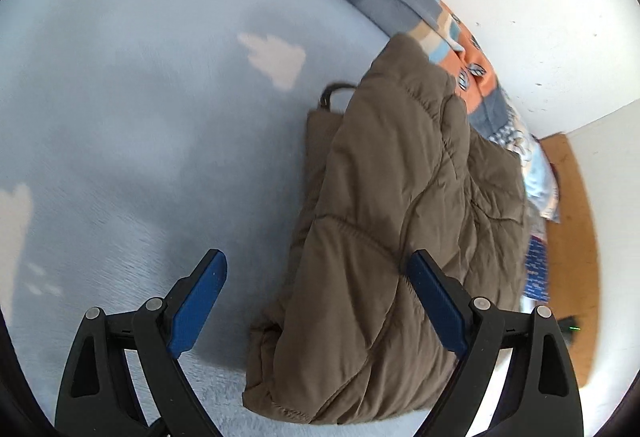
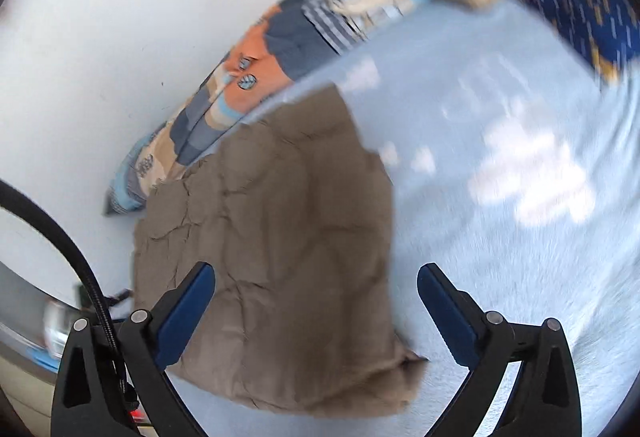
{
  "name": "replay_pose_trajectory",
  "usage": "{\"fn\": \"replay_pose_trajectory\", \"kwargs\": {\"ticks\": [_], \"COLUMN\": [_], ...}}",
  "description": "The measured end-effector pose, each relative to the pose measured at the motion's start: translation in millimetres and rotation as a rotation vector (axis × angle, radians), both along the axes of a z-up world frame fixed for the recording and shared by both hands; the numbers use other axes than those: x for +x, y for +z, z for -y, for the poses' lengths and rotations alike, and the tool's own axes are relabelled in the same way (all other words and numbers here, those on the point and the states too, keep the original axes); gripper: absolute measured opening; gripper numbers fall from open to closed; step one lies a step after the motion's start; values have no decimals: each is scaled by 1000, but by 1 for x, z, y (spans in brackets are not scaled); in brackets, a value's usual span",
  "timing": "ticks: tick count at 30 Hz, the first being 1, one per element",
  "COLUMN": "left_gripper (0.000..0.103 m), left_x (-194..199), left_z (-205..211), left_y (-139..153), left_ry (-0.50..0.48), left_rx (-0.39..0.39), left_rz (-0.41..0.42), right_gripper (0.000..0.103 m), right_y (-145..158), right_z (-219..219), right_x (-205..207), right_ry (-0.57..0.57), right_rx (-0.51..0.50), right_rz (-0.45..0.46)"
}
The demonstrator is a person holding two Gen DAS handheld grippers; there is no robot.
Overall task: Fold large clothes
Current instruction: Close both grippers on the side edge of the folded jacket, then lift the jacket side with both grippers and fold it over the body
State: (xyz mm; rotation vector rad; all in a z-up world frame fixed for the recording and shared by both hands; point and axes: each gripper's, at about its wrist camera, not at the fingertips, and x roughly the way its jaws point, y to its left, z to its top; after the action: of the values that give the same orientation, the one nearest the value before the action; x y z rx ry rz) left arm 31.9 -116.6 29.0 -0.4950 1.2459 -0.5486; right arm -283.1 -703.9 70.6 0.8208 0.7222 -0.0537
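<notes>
A brown quilted jacket (image 1: 384, 237) lies folded in a bundle on the light blue bed sheet (image 1: 140, 117), close to a patchwork blanket (image 1: 472, 49) along the white wall. The left hand-held gripper (image 1: 316, 301) and the right hand-held gripper (image 2: 316, 313) both hover above it, jaws spread wide and empty.

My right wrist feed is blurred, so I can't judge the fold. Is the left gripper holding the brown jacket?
Observer: No. The left gripper is open by the jacket, with nothing pinched.
Operator: Is it folded over?
Observer: Yes, a thick top layer lies over a lower one, which shows as a strip along one side.
Operator: Any landmark for the far end?
Observer: A dark hanging loop sticks out there onto the blue bedcover.
</notes>
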Motion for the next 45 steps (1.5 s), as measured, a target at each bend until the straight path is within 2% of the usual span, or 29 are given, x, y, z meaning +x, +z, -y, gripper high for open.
{"fn": "replay_pose_trajectory", "kwargs": {"ticks": [3,7,11,13,16,21,25,30,34,36,38,39,40,41,42,44,45], "left_gripper": [92,92,92,92,92,92,92,96,99,99,99,95,91,81,72,58,51], "left_x": [2,3,4,8,13,27,39,42,40,39,32,30,30,31,30,23,19], "left_z": [-6,-10,-16,-19,-24,-21,2,32,52,67,85,90,92,92,90,92,94], "left_y": [-11,-20,-25,-27,-38,-46,-52,-52,-48,-46,-38,-36,-34,-32,-28,-13,-2], "left_ry": [-23,-67,-91,-90,-92,-116,-182,-266,-297,-327,-366,-368,-355,-334,-318,-309,-303], "left_rx": [-77,-121,-163,-143,-154,-271,-348,-306,-273,-287,-238,-218,-201,-193,-192,-148,-115], "left_rz": [-57,-67,-64,-55,-71,-86,-107,-94,-60,-66,-21,-4,3,1,5,58,92], "right_gripper": [103,103,103,103,103,103,103,103,103,103,103,103,95,84,80,63,59], "right_y": [-28,-62,-76,-77,-79,-81,-80,-81,-79,-78,-74,-72,-70,-67,-64,-48,-38], "right_z": [24,32,26,23,15,8,6,-1,-5,-9,-16,-18,-21,-23,-24,-31,-36], "right_x": [-12,-14,-3,8,23,42,51,75,92,102,110,112,112,110,107,105,103], "right_ry": [-13,-4,42,78,111,166,205,292,353,358,370,370,379,387,382,366,356], "right_rx": [135,295,313,301,290,232,226,191,167,162,147,145,148,143,133,68,18], "right_rz": [16,45,45,48,42,7,12,10,16,15,7,4,15,24,26,18,8]}}
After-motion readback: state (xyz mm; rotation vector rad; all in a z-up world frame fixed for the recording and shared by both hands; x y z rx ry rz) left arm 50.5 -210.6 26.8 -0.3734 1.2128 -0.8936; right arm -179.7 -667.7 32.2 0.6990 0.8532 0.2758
